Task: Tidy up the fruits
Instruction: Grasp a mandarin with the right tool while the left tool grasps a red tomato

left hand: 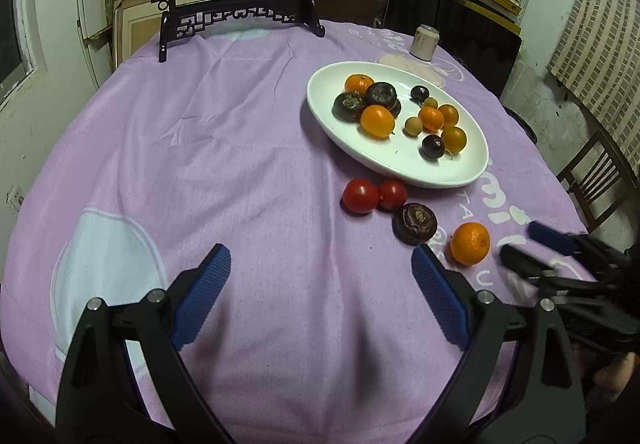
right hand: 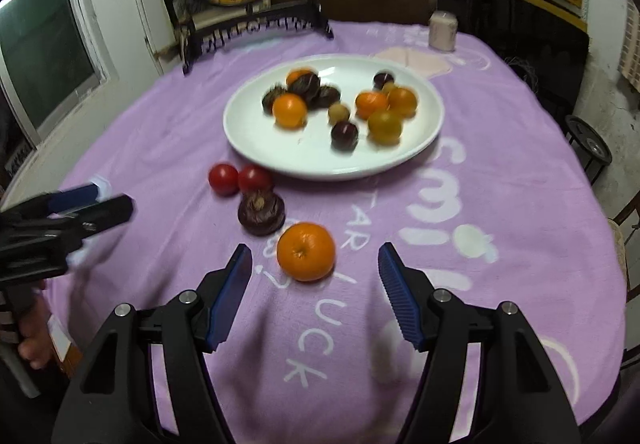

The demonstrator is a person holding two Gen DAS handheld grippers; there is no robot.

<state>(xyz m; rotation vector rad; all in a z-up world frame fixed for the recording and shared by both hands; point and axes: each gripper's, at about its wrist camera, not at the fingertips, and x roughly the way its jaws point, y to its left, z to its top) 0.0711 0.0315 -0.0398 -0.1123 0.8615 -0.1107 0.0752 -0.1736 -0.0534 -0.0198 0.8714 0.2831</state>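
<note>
Right gripper (right hand: 314,272) lined up on the loose orange (right hand: 306,251).
Both grippers are spread and empty; the left gripper (left hand: 320,276) idles over bare cloth (left hand: 248,132). The orange lies near the table's front edge, short of the plate (right hand: 248,140); centre it between the pads, close gently so it doesn't roll.

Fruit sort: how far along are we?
Mostly done: the white plate already holds about a dozen fruits. In hand: nothing. The right gripper is open, lined up on the loose orange; the left gripper is open over bare cloth. Left on the tablecloth: that orange, two tomatoes and a dark brown fruit.
</note>
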